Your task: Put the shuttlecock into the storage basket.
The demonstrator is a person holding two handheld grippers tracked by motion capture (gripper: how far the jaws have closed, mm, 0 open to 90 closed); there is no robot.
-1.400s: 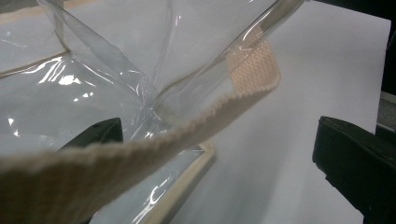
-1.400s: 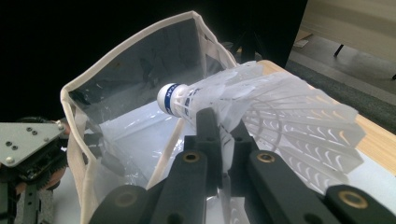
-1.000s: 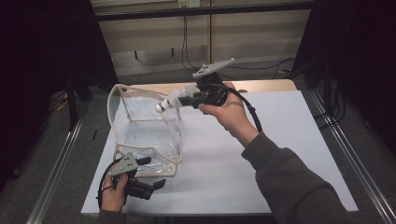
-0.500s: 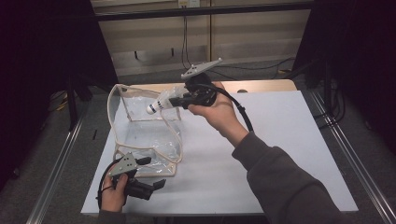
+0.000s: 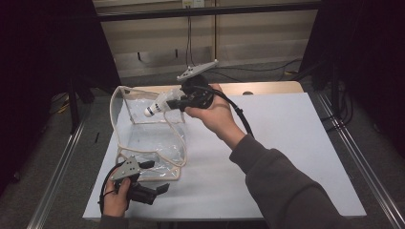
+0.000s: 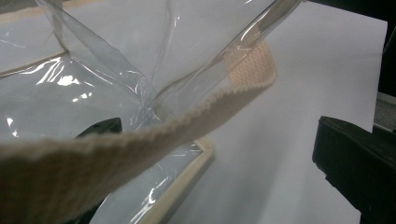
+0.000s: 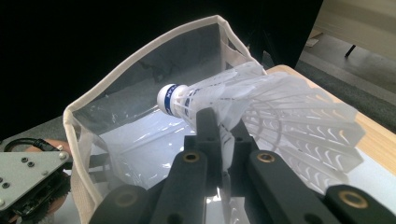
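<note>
A clear plastic bag (image 5: 143, 138) with beige trim stands open on the white table (image 5: 296, 143). My right gripper (image 5: 171, 104) hangs above the bag's rim, shut on a white shuttlecock (image 5: 155, 108) whose cork tip points left over the opening. In the right gripper view its jaws (image 7: 219, 121) pinch the shuttlecock's skirt (image 7: 280, 107), with the bag's rim (image 7: 140, 51) beyond. My left gripper (image 5: 160, 188) rests at the bag's near corner. Its jaws stand wide apart, one showing dark through the plastic (image 6: 93, 84), and the beige strap (image 6: 187, 126) crosses between them.
A wooden board (image 5: 272, 88) lies along the table's back edge. Metal rails (image 5: 353, 157) run down both sides, and cables (image 5: 267, 71) trail on the floor behind. White tabletop stretches to the right of the bag.
My right gripper has carried the shuttlecock leftward, from beside the bag's right edge to over its opening. The left gripper and the bag have stayed put.
</note>
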